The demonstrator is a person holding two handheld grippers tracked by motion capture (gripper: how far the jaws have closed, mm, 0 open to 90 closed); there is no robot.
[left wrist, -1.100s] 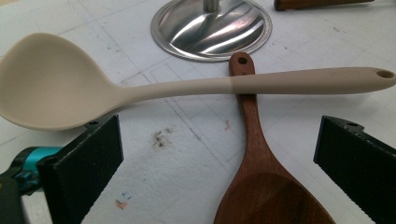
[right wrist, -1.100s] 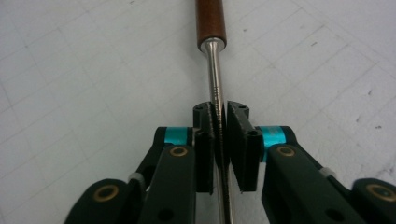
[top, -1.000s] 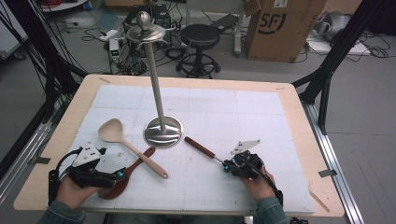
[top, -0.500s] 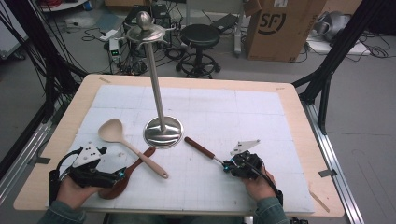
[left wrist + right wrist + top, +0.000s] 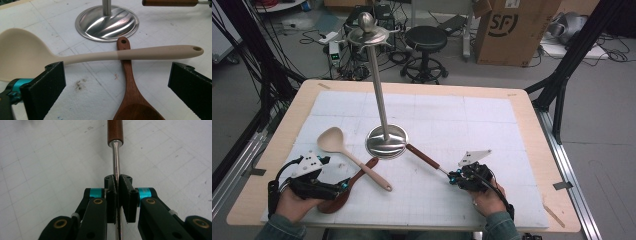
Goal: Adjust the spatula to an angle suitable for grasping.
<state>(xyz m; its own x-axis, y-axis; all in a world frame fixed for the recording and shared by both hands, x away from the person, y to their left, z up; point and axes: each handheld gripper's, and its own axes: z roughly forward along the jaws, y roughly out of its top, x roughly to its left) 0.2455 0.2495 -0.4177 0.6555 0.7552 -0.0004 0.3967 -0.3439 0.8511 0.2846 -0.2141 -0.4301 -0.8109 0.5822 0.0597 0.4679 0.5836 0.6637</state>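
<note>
High view — three utensils (image 5: 356,159), one stand (image 5: 385,141).

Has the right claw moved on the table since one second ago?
No. The right claw holds the same place relative to the steel stand base, shut on the metal-shafted utensil.

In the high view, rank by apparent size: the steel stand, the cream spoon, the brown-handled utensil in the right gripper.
1. Steel stand, clearly largest.
2. Cream spoon.
3. Brown-handled utensil, looks shorter, but its far end is hidden in the right gripper, so this rank is unsure.
</note>
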